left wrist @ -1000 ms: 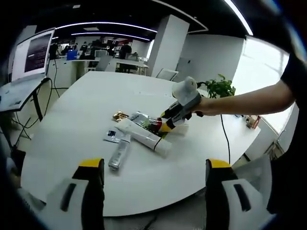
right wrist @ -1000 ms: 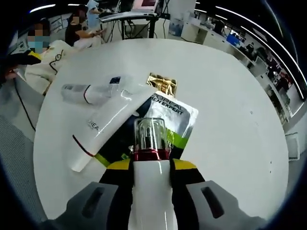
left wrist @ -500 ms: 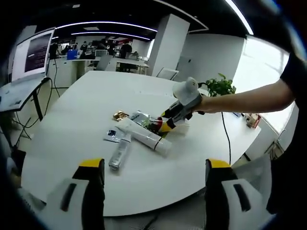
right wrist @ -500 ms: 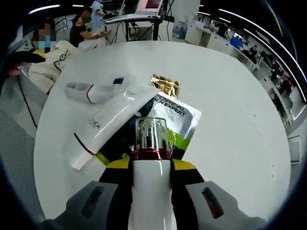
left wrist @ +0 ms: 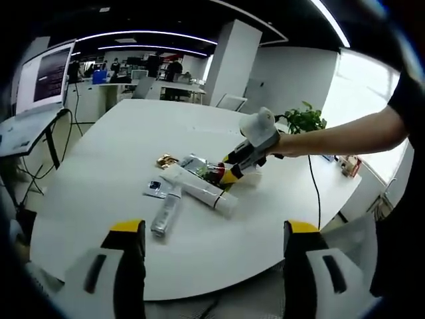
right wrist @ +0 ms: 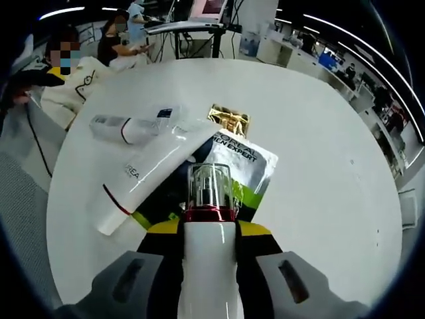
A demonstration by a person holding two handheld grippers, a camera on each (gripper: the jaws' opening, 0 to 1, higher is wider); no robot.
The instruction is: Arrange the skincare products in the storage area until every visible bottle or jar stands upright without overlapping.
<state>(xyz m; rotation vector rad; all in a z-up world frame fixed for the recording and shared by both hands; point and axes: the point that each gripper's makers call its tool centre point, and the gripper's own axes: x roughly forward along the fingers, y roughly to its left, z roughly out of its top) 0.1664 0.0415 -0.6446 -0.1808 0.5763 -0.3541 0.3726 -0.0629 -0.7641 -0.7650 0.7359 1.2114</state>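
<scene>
In the right gripper view, the right hand-held gripper (right wrist: 207, 229) has its yellow-tipped jaws pinching a white pump bottle (right wrist: 208, 266) with a red collar and a clear cap (right wrist: 208, 186), the bottle pointing toward 12 o'clock over the round white counter (right wrist: 319, 146). Just beyond the cap lies a flat sachet (right wrist: 242, 163) printed "L'OREAL MEN EXPERT", black, silver and green. A long white tube (right wrist: 156, 173) lies on its side across the sachet's edge, running from 8 o'clock toward the centre. At 10 o'clock a clear-and-white tube (right wrist: 119, 126) also lies flat, with a small clear packet (right wrist: 166, 114) bearing a dark label beside it. A small gold foil packet (right wrist: 229, 119) sits at 12 o'clock, touching the sachet's far edge. At 10 o'clock, beyond the counter's edge, a person in a pale top sits. In the left gripper view, the left hand-held gripper (left wrist: 209, 232) is spread wide and empty at 6 o'clock, well apart from the cluster of products. There the right hand-held gripper (left wrist: 232, 167) comes in from 3 o'clock, held by a bare arm, with its tips over the sachet (left wrist: 199, 163). The white tube (left wrist: 199, 187) lies diagonally, the clear-and-white tube (left wrist: 166, 211) just nearer, and a potted plant (left wrist: 304, 121) stands at 1 o'clock.
</scene>
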